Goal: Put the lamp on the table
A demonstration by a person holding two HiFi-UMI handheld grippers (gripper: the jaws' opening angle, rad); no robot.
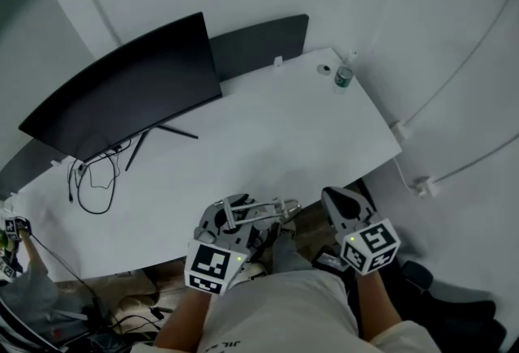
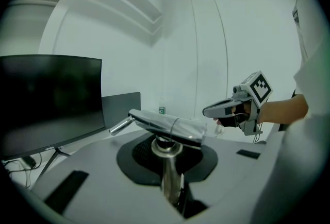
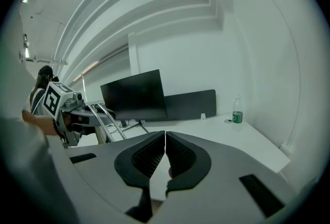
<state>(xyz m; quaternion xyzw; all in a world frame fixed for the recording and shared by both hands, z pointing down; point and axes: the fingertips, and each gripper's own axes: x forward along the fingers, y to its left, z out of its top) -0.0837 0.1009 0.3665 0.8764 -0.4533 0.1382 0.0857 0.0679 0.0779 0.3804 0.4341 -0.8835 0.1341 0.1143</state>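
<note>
The lamp (image 1: 272,208) is pinched in the left gripper (image 1: 235,220) at 6 o'clock in the head view, right at the near edge of the white counter (image 1: 268,140). It is carried in the air, not set down. In the left gripper view the shiny metal post (image 2: 170,176) is clamped between the dark pads. The folded lamp head (image 2: 167,126) lies crosswise just above the jaws, with a thin tube end pointing toward 10 o'clock. The right gripper (image 1: 339,201) is held just beside the lamp, at its 3 o'clock. Its jaws are pressed together with nothing between them, as seen in the right gripper view. A small gap is seen between it and the lamp in the head view. Both grippers are aimed across the counter toward 12 o'clock. On the counter, a dark monitor (image 1: 130,92) stands on thin legs at 10 o'clock. A dark panel (image 1: 259,43) is mounted along the far edge at 12 o'clock. A bottle (image 1: 344,77) with a green label stands upright at 1 o'clock near the far right corner, with a small round item (image 1: 324,69) just beside it; what it is cannot be made out. A loose black cable (image 1: 93,181) is looped on the surface at 9 o'clock, under the monitor. The middle of the counter is bare white.
</note>
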